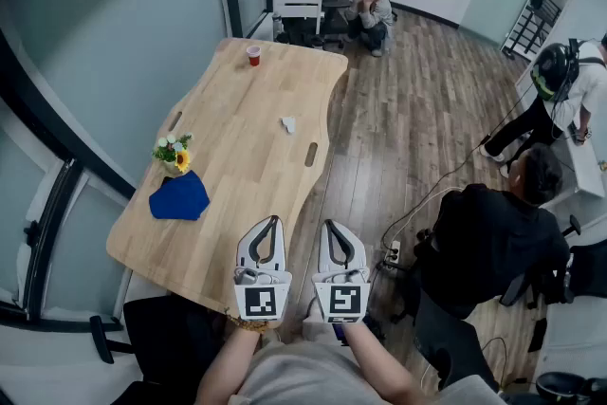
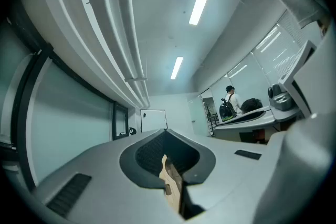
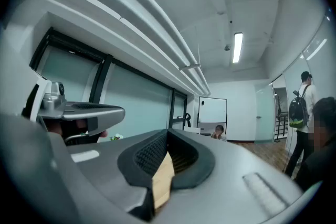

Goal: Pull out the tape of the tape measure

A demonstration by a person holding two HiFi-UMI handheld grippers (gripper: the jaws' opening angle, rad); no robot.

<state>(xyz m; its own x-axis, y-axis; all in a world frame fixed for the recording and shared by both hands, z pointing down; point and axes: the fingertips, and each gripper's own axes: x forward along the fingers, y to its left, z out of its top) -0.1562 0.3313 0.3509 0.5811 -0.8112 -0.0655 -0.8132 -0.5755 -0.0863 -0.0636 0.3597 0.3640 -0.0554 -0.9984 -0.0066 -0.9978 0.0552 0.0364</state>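
Both grippers are held level side by side at the near end of the light wooden table (image 1: pixel 237 156). The left gripper (image 1: pixel 268 223) hangs over the table's near right edge, jaws pressed together with nothing between them. My right gripper (image 1: pixel 333 226) is just off that edge, over the floor, likewise shut and empty. A small white object (image 1: pixel 287 123) lies on the middle of the table, far ahead of both; I cannot tell whether it is the tape measure. In the left gripper view the left gripper (image 2: pixel 166 132) shows only closed jaws, and so does the right gripper (image 3: pixel 168 132) in its own view.
On the table stand a red cup (image 1: pixel 253 56) at the far end, a small pot of flowers (image 1: pixel 174 154) and a blue cloth (image 1: pixel 179 197) at the left. A seated person (image 1: pixel 493 242) is close on the right, another person (image 1: pixel 370 12) crouches beyond the table, a third (image 1: pixel 564 85) stands at the far right.
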